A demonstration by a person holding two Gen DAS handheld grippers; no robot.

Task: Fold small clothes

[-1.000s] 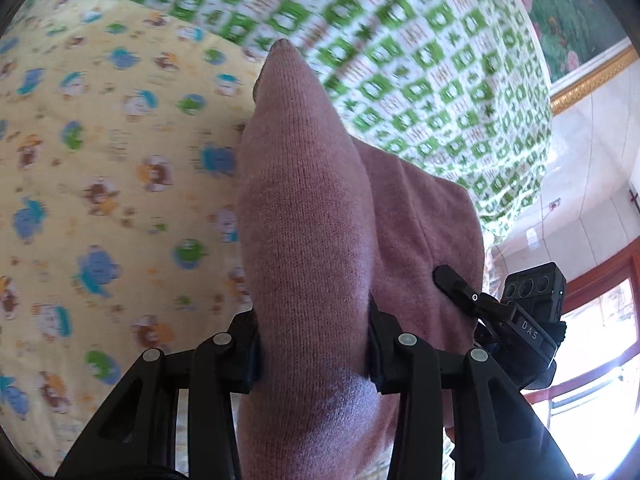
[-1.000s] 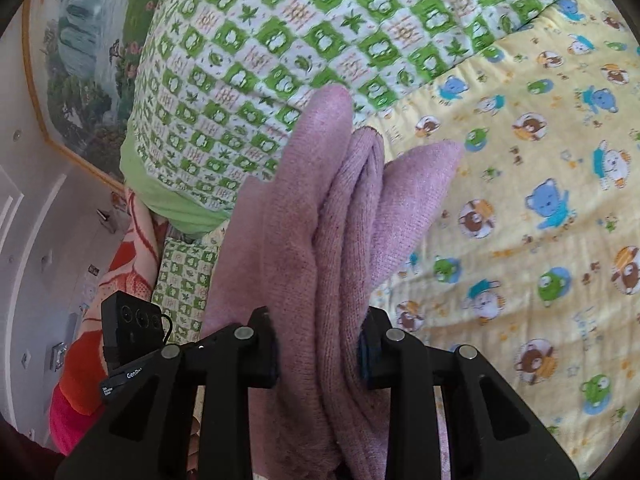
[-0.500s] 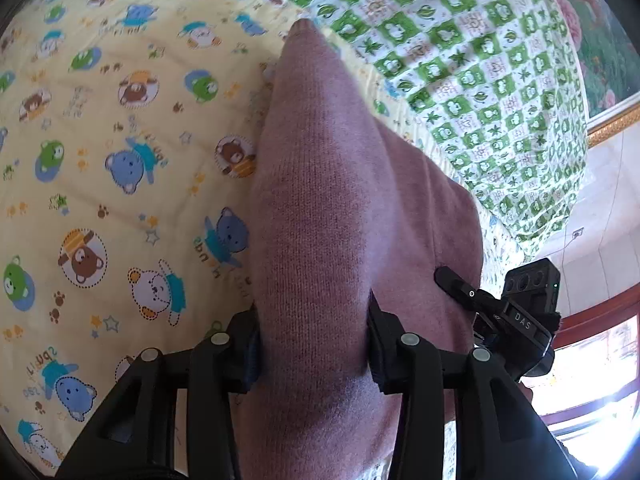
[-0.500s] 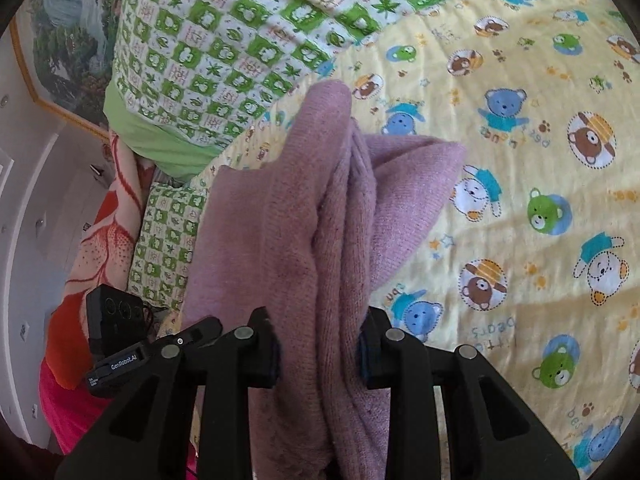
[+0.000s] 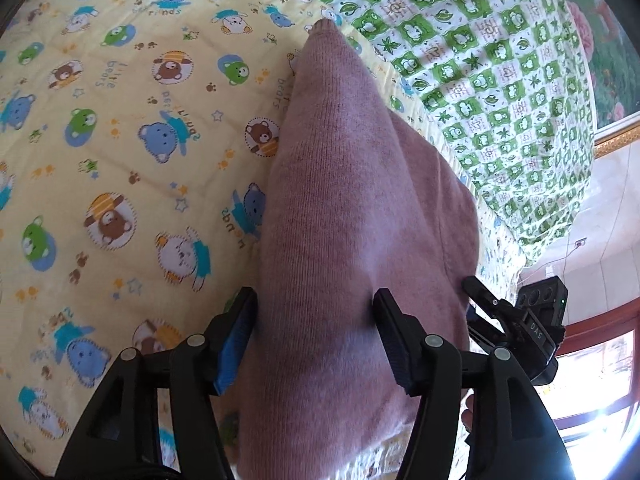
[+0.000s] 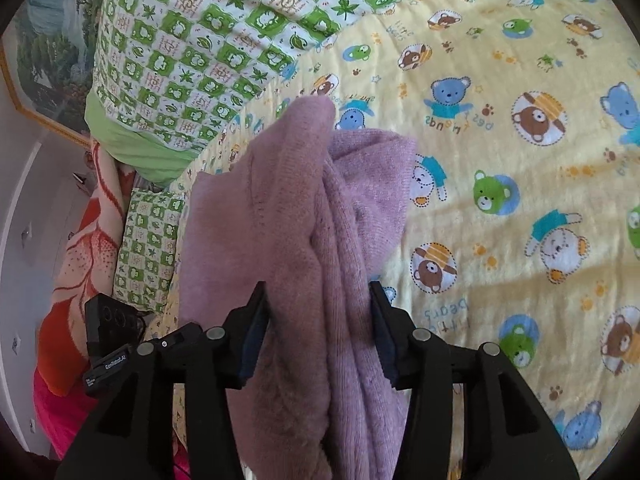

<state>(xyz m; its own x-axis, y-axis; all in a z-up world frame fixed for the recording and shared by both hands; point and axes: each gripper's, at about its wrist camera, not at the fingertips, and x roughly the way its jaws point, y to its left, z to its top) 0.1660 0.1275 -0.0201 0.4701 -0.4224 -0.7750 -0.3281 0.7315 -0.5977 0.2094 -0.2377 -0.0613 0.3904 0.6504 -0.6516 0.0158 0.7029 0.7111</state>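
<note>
A pink knitted garment point(image 5: 340, 208) is bunched in thick folds and held up over the bed. My left gripper point(image 5: 316, 312) is shut on one edge of it, the cloth filling the gap between the fingers. In the right wrist view the same garment point(image 6: 304, 240) hangs in several layers, and my right gripper point(image 6: 318, 300) is shut on it. The other gripper shows at the edge of each view point(image 5: 532, 328) point(image 6: 112, 344). The garment's far end reaches down toward the yellow bear-print sheet point(image 5: 120, 140).
The yellow bear-print sheet point(image 6: 520, 160) covers the bed. A green-and-white checked quilt point(image 5: 500, 60) point(image 6: 208, 48) lies piled along the far side. An orange flowered blanket point(image 6: 80, 248) lies at the bed's end. A window point(image 5: 592, 384) and a wall painting point(image 6: 44, 60) lie beyond.
Both grippers have tilted down toward the bed with the garment in them, so more yellow sheet and less green quilt show. The grip on the garment is unchanged.
</note>
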